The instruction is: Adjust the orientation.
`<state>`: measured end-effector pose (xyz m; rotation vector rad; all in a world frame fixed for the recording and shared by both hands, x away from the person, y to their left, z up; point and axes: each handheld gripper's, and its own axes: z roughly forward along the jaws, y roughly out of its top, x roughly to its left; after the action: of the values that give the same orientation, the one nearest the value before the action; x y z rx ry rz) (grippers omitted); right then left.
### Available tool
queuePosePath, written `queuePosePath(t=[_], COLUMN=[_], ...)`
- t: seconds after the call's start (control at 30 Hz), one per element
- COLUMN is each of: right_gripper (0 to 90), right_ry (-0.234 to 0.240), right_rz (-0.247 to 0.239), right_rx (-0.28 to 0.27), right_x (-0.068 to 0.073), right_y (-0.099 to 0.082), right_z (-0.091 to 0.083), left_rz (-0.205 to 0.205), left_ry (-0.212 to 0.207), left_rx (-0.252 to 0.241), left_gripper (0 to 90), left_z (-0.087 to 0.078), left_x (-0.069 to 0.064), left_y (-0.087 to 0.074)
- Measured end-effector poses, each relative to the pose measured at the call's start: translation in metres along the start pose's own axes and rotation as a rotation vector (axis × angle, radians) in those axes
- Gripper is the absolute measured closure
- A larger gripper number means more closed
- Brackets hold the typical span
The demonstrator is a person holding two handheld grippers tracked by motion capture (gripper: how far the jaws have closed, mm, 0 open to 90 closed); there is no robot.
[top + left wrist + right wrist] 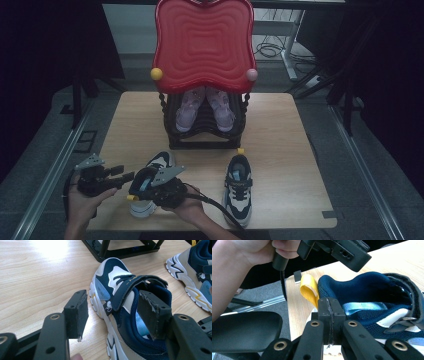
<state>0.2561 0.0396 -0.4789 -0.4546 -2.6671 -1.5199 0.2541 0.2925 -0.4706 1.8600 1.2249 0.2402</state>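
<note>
**Two navy shoes on the table, none yet on the rack**

Two navy-and-white sneakers lie on the wooden table (280, 115) in front of a black shoe rack (205, 131), whose lower tier holds a pair of pink shoes (204, 107). A red wavy tray (204, 42) caps the rack. Judged from this layout, the work in hand is putting the navy pair onto the rack, and it looks to be at an early stage: neither navy shoe has left the tabletop.

The near sneaker (150, 187) sits at the front edge of the table, toe pointing toward the rack, between the person's two hands. The right gripper (134, 192) is at its heel. In the right gripper view its jaws stand pressed together, pad against pad, just beside the yellow pull tab (309, 291) and the padded heel collar; whether any fabric is pinched between them cannot be told. The left gripper (125, 176) is at the shoe's outer side with its jaws apart. In the left gripper view one pad reaches into the shoe's mouth under the raised strap (130, 288), while the other stands over bare table beside the sole, so the side wall lies between them without being squeezed.

The second sneaker (238, 187) rests untouched, well apart to the right, its toe toward the person.

Still to do, by this reading: secure a firm hold on the near sneaker, lift it to a free tier, then repeat with the other.
</note>
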Motion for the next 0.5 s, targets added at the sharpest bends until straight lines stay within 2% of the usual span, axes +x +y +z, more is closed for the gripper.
queuePosePath(t=[0.3, 0.43, 0.5], right_gripper=[89.2, 89.1, 89.1], right_ry=[0.006, -0.013, -0.028], right_rz=[-0.004, -0.03, -0.041], right_rx=[0.003, 0.001, -0.007], right_x=[0.003, 0.005, 0.005], right_y=[0.001, 0.002, 0.003], right_z=[0.007, 0.002, -0.006], left_rz=[0.001, -0.001, -0.004], left_ry=[-0.001, 0.001, 0.002], left_rx=[0.007, 0.005, 0.003], left_gripper=[41.1, 41.1, 41.1], left_z=[-0.001, -0.002, -0.002], left_x=[0.0, 0.001, 0.001], left_y=[-0.001, -0.001, -0.001])
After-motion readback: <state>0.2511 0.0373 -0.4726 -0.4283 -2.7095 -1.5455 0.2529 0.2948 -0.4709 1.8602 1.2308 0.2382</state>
